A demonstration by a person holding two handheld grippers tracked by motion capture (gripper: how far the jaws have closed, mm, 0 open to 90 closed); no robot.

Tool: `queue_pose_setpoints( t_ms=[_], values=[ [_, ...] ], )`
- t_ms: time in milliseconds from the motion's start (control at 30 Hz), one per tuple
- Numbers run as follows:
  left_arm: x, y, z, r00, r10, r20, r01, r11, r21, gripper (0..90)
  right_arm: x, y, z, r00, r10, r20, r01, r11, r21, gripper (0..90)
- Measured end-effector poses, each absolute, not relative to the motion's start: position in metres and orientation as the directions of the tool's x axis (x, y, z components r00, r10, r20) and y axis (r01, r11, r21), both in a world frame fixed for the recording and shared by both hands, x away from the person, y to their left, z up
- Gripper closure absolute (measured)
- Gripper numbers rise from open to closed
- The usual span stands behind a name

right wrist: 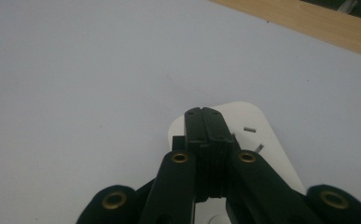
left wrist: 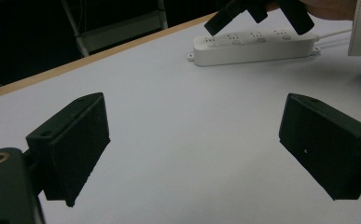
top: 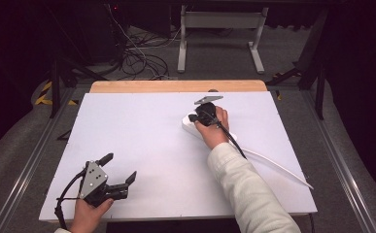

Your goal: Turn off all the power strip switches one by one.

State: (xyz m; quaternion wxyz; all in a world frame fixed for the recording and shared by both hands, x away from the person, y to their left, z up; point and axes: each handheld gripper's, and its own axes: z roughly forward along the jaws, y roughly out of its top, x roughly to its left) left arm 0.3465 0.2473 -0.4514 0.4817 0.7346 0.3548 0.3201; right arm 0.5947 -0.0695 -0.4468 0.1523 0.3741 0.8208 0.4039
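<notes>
The right gripper (top: 193,118) hangs over the end of the white power strip (left wrist: 255,46), at about 1 o'clock on the table from the person's seat. Its 2 jaws are pressed flat together with nothing between them. In the right gripper view the closed tips (right wrist: 206,122) sit just above the rounded end of the strip (right wrist: 262,135), near the socket slots. I can't tell if the tips touch it yet.

My guess: the job is to poke or press sth on the strip, maybe a switch, w/ the closed tip. The reach looks almost done. The press itself looks not yet done. No plug is in any socket I can see, so if plugging is part of the job, that is all left to do.

The left gripper (top: 119,171) rests low at about 7 o'clock, well apart from the strip. Its jaws stand wide and hold nothing; in the left gripper view the 2 pads (left wrist: 71,149) have bare table between them.

The strip's white cord (top: 278,167) runs off toward 4 o'clock, under the sleeve (top: 246,187). The white table top (top: 142,131) has a wood edge (top: 176,86) at 12 o'clock. Past it, on the floor, are cables (top: 137,60) and a white frame (top: 222,22).

Nothing blocks the way. The sleeve may drag on the cord.
</notes>
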Motion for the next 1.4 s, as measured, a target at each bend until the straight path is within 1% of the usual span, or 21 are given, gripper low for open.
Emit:
queue_pose_setpoints(
  t_ms=[367, 500, 967, 1233, 1400],
  values=[
    [0.347, 0.248, -0.452, 0.543, 0.83, 0.127, 0.215, -0.283, 0.935, 9.2, 0.598, -0.065, -0.456, -0.671, 0.741, 0.032, 0.501, 0.421, 0.756, 90.0],
    [0.347, 0.248, -0.452, 0.543, 0.83, 0.125, 0.217, -0.282, 0.935, 9.3, 0.599, -0.065, -0.457, -0.672, 0.739, 0.038, 0.503, 0.419, 0.756, 90.0],
    [0.346, 0.247, -0.452, 0.545, 0.829, 0.129, 0.214, -0.286, 0.934, 9.2, 0.597, -0.061, -0.459, -0.677, 0.736, 0.004, 0.491, 0.448, 0.747, 90.0],
    [0.347, 0.246, -0.452, 0.547, 0.827, 0.129, 0.216, -0.289, 0.933, 9.2, 0.597, -0.062, -0.459, -0.669, 0.743, 0.018, 0.503, 0.435, 0.747, 90.0],
    [0.347, 0.247, -0.452, 0.546, 0.827, 0.131, 0.215, -0.29, 0.933, 9.2, 0.599, -0.063, -0.458, -0.657, 0.752, 0.049, 0.529, 0.414, 0.741, 90.0]
  ],
)
